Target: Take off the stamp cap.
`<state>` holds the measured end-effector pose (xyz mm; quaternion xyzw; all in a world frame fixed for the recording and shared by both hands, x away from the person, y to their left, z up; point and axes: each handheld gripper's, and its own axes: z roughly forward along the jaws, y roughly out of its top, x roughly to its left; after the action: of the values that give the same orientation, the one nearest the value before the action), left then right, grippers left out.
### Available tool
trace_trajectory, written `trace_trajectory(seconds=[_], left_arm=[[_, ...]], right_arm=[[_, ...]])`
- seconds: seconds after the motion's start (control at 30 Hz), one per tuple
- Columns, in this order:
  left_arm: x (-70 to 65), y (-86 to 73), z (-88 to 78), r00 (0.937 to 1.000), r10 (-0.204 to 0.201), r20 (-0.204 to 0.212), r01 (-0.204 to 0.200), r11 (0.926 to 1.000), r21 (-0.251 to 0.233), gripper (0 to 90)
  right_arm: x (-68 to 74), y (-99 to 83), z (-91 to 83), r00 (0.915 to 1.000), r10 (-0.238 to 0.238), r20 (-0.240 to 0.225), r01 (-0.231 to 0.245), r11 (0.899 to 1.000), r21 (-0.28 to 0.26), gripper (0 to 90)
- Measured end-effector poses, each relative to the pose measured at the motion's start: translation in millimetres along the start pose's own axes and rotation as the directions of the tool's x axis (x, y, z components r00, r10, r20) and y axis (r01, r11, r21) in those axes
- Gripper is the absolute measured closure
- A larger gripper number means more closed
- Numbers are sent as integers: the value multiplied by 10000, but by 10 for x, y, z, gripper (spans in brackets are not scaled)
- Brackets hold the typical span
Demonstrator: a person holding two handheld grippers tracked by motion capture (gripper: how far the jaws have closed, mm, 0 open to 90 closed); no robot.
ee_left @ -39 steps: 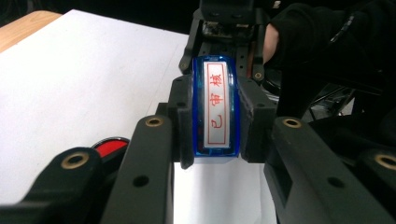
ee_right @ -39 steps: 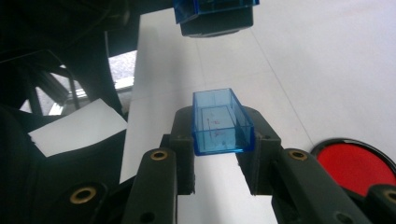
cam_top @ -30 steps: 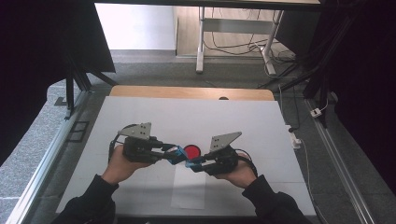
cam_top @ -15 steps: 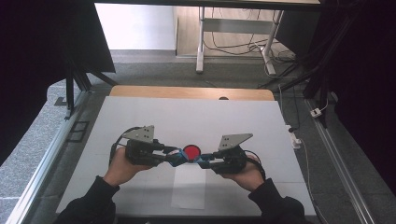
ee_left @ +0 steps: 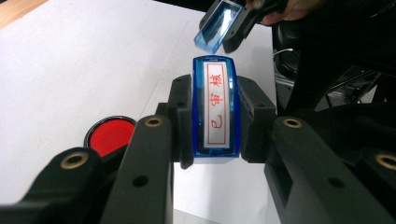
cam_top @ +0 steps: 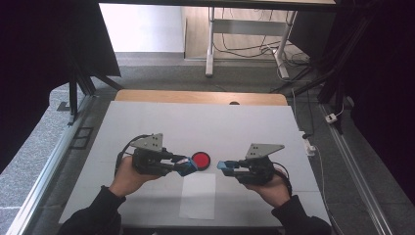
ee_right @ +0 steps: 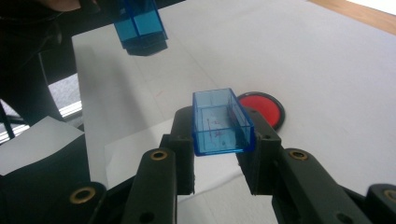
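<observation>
A: We start at our left gripper (cam_top: 186, 166): its black jaws are clamped tight on the blue translucent rectangular stamp body (ee_left: 215, 109), the one with the white label and red characters facing its camera.

B: And our right gripper (cam_top: 224, 167) has its jaws closed on the clear blue plastic stamp cap (ee_right: 220, 122), hollow, open end turned up toward its own camera.

A: So cap and stamp are apart, with a plain gap between the two grippers over the white table sheet (cam_top: 205, 122).

B: What's between them?

A: The round red ink pad in its black rim (cam_top: 200, 159), lying flat, just right of the left gripper's tip and a touch farther from us. The stamp sits right beside it; the cap is farther off to the right.

B: So the left hand is the nearer one. We reckon inking comes next.

A: Likely. The stamp's long axis runs along the jaws, pointing rightward, near level with the table. To meet the pad its face would have to tip down; which end carries the face, we can't tell.

B: And the white paper sheet (cam_top: 198, 196)?

A: Near us, between both hands, just below the pad.
</observation>
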<state>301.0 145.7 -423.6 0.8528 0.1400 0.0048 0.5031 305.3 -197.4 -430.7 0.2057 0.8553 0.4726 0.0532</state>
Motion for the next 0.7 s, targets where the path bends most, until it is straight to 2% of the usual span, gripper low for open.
trace_trajectory(seconds=[0.27, 0.33, 0.47, 0.7], left_arm=[[-3, -3, 9, 9998, -64, -166, 64, 10000, 6, 702], [0, -4, 10, 9998, -99, -189, 99, 10000, -2, 702], [1, -3, 12, 9996, -125, -258, 125, 9999, 16, 702], [-1, -4, 10, 9994, -125, -321, 127, 9999, 45, 702]], right_arm=[[7, -183, -256, 9968, 370, 705, -358, 9992, -183, 685], [4, -235, -325, 9935, 448, 1047, -438, 9990, -120, 685], [-1, -309, -441, 9867, 739, 1445, -697, 9970, -334, 685], [-9, -426, -586, 9733, 1135, 1994, -1061, 9932, -474, 685]])
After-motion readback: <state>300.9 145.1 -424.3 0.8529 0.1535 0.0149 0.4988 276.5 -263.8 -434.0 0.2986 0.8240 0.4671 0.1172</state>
